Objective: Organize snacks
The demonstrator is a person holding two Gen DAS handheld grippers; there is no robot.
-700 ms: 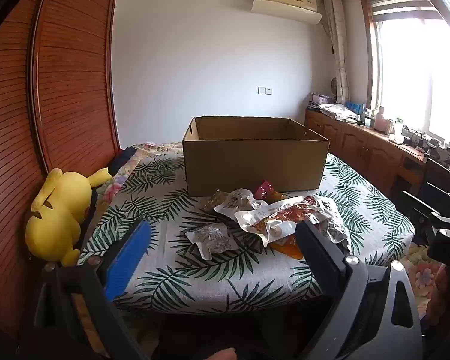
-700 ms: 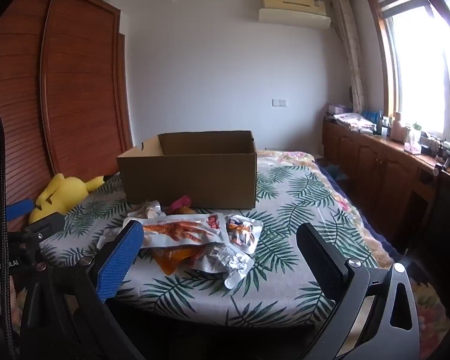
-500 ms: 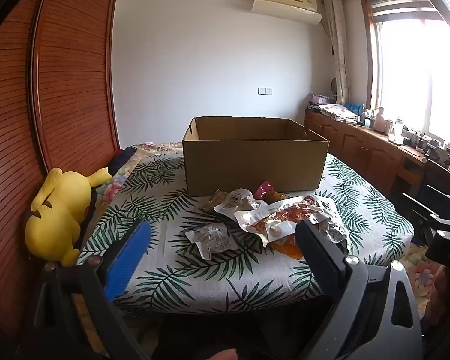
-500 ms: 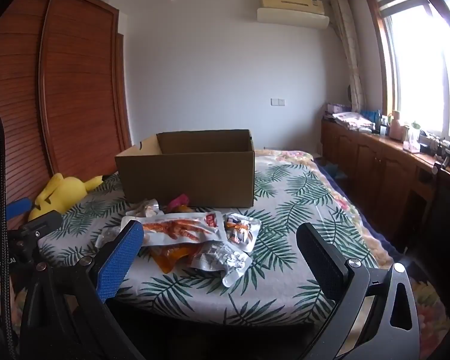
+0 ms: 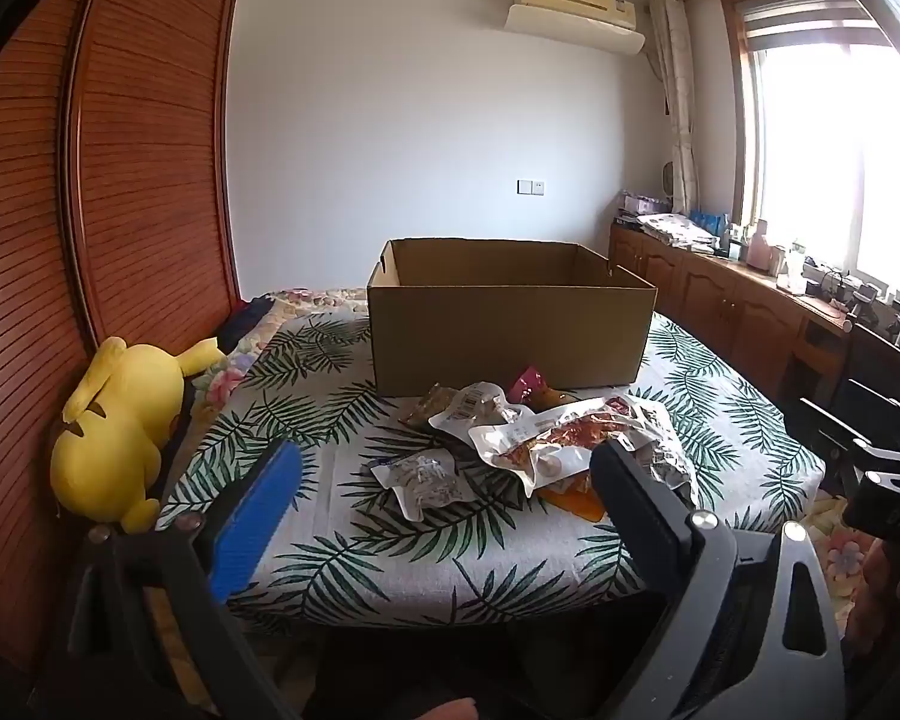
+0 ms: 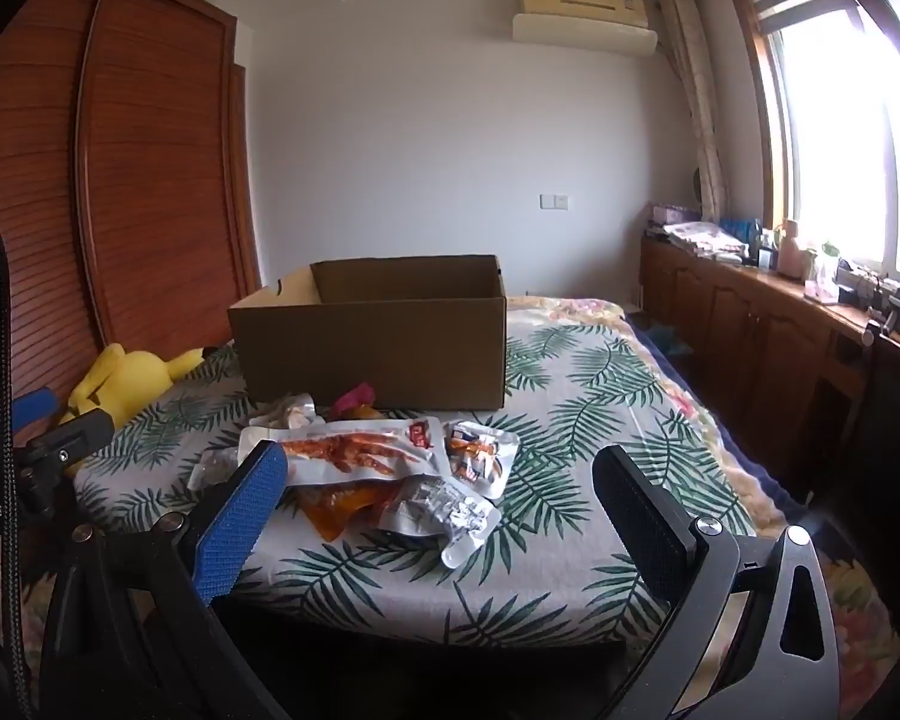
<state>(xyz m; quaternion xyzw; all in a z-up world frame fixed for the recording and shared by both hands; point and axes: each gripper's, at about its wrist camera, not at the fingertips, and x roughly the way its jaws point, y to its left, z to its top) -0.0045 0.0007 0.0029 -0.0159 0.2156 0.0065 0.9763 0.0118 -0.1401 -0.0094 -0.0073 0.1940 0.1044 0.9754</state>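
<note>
Cardboard box (image 5: 510, 324) sits open-topped at twelve o'clock in the left view, likely waiting for the snack packets (image 5: 546, 444) heaped in front of it on the leaf-print cloth (image 5: 390, 546); left gripper (image 5: 444, 480) is spread wide, empty. In the right view, crinkly foil packets (image 6: 384, 462) lie at eleven o'clock, right gripper (image 6: 438, 483) likewise agape.

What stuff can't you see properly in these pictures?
- Inside of the cardboard box: its front wall hides the floor in both views.
- Orange packet: mostly buried under the long chicken-feet packet.
- Packet labels: print too small to read.
- Pink packet: only a corner shows behind the pile.
- Yellow plush toy: partly hidden by the left tool in the right wrist view.
</note>
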